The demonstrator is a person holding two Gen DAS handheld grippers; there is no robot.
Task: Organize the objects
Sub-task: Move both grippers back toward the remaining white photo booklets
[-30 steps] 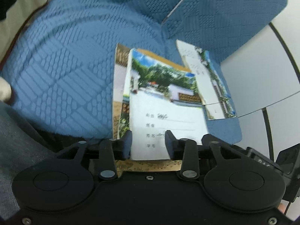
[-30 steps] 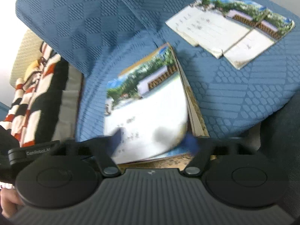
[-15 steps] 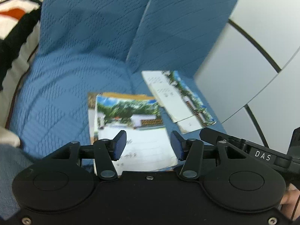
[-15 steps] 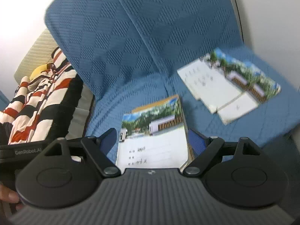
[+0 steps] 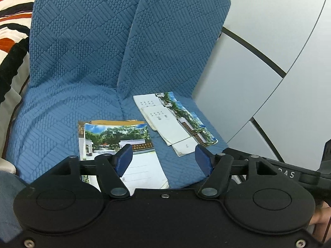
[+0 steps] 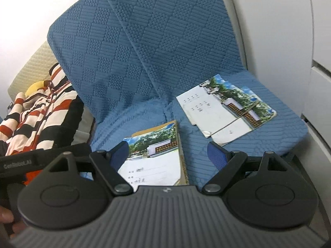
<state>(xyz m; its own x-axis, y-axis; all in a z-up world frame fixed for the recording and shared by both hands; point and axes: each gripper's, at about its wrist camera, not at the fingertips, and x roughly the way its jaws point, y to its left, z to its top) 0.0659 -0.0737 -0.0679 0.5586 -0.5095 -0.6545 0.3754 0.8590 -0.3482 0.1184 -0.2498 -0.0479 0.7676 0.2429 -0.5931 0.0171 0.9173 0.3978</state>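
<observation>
Left wrist view shows my left tongs (image 5: 163, 161) opening with nothing between them, above the near stack of notebooks (image 5: 122, 144) on the blue sofa seat (image 5: 51, 124). My right tongs (image 6: 167, 156) stand wide and empty too. I'd next go for the 2 loose notebooks (image 6: 223, 111) farther right, sliding 1 pad under an edge and squaring them onto the stack.

Two notebook stacks (image 5: 124, 144) (image 5: 175, 124) on blue sofa (image 5: 82, 62)
</observation>
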